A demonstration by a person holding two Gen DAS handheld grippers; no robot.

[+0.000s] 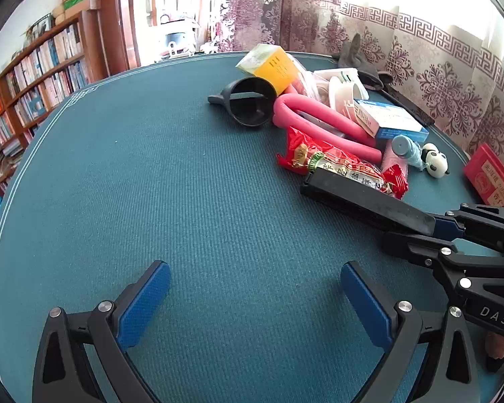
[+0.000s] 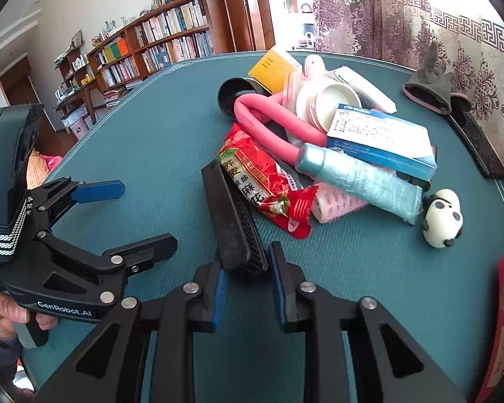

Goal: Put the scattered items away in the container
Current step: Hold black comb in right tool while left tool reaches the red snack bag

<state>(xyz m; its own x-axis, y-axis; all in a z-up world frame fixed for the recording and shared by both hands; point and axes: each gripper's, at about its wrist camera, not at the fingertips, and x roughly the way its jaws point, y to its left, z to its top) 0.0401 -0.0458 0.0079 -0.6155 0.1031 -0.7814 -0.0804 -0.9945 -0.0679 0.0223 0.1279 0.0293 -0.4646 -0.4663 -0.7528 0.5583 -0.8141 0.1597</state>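
A heap of items lies on the teal table [image 1: 184,184]: a red snack packet [image 2: 262,181], a pink foam loop [image 2: 262,124], a blue-and-white box [image 2: 379,137], a light-blue tube [image 2: 359,178], a yellow box [image 1: 275,65] and a panda toy [image 2: 442,216]. A black round cup [image 1: 250,100] lies on its side at the heap's far-left edge. My right gripper [image 2: 245,268] is shut on the near end of a long black brush [image 2: 232,221], whose far end lies under the snack packet. My left gripper [image 1: 255,278] hovers open over bare table, left of the heap, nothing between its fingers.
A red box [image 1: 490,174] lies at the table's right edge. A grey glove [image 2: 430,87] and a black strip [image 2: 477,147] sit by the patterned curtain at the back right. Bookshelves [image 1: 33,84] stand beyond the far-left edge. A hand [image 2: 3,315] holds the left gripper's handle.
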